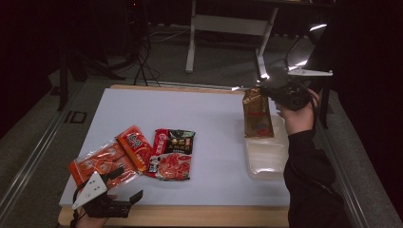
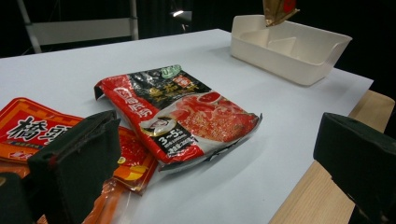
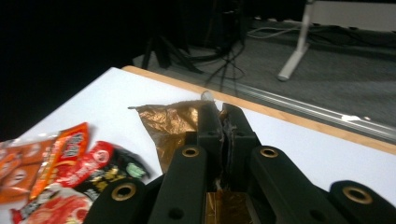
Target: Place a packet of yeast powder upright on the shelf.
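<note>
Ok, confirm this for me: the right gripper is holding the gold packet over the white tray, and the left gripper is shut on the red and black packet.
Not quite. The left gripper is open and holds nothing; the left gripper view shows its jaws spread wide, with the red and black packet lying flat on the table ahead of them. The rest stands: the right gripper holds the gold packet over the white tray.

Dark room — grey floor (image 1: 223,66), cables (image 1: 142,61), seemingly a white desk frame (image 1: 228,23) behind.
</note>
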Motion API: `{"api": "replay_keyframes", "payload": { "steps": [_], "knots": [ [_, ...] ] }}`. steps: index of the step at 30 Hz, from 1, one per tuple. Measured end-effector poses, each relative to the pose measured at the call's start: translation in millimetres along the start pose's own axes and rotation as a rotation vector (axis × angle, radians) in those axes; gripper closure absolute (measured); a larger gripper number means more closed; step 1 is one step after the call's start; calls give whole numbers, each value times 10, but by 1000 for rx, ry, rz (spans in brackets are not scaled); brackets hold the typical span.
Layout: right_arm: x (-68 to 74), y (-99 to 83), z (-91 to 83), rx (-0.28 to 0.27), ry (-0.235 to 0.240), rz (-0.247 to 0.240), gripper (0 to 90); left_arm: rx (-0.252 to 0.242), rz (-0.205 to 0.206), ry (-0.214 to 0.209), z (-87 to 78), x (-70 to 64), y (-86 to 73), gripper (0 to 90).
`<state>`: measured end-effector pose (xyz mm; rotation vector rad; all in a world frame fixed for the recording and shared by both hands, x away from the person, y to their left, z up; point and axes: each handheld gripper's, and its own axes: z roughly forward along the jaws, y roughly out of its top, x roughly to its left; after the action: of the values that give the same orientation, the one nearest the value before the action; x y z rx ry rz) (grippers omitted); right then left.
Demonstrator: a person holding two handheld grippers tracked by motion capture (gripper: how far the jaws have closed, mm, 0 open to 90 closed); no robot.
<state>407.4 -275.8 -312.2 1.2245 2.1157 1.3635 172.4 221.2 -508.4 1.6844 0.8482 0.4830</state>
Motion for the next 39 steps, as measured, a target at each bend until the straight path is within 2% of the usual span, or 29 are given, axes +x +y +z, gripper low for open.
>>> {"api": "replay_keyframes", "payload": {
  "steps": [5, 12, 18, 24, 28, 35, 39],
  "knots": [
    [-210, -10, -42, -32, -33, 49, 875, 2, -7, 12, -31, 0, -15, 12],
    [-430, 54, -61, -70, -86, 80, 875, 5, -13, 40, -98, -2, -43, 12],
    [-616, 20, 42, -72, -115, 104, 875, 5, -23, 63, -174, -8, -71, 12],
    [-748, -22, 157, -86, -109, 126, 874, 3, -29, 82, -233, -11, -91, 12],
    [-784, -41, 231, -82, -92, 124, 874, 1, -32, 91, -265, -15, -100, 12],
    [-760, -102, 354, -96, -75, 74, 873, 1, -33, 90, -273, -16, -104, 12],
    [-774, -160, 392, -95, -66, 85, 873, 2, -32, 86, -272, -17, -104, 12]
  ]
}}
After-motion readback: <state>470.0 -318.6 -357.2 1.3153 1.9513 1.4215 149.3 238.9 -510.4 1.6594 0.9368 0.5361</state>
